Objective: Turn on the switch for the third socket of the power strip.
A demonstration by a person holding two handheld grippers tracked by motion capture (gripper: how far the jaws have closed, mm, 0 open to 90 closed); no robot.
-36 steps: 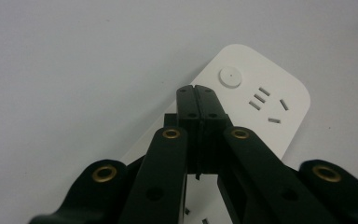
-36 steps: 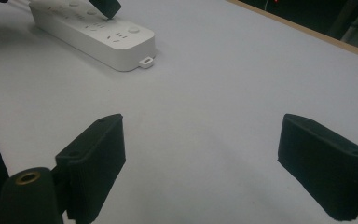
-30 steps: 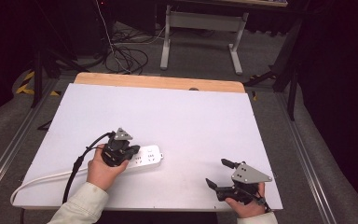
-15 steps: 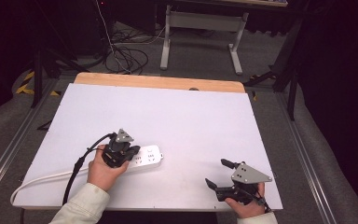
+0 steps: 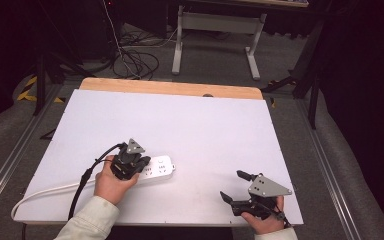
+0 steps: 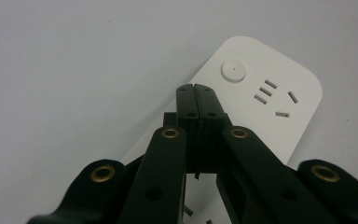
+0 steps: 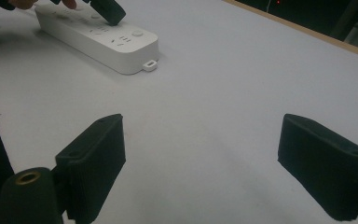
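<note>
A white power strip (image 5: 161, 168) lies flat on the white table top (image 5: 190, 125), near the front left. My left gripper (image 5: 138, 167) is over the strip's left half, held by a hand. Its jaws are shut flat against each other with nothing between them, and my left gripper (image 6: 196, 89) points just short of the strip's round button (image 6: 233, 71). From the right gripper view, the left gripper's tip (image 7: 108, 10) is down at the top face of the power strip (image 7: 98, 35). My right gripper (image 5: 235, 187) rests open near the front right corner, its pads (image 7: 95, 149) wide apart over bare table.
The strip's white cord (image 5: 40, 194) trails left to the table's front left edge. A black cable (image 5: 82, 182) runs back from the left gripper. A wooden edge (image 5: 170, 88) borders the table's far side. Beyond it are floor cables and a metal stand (image 5: 215, 30).
</note>
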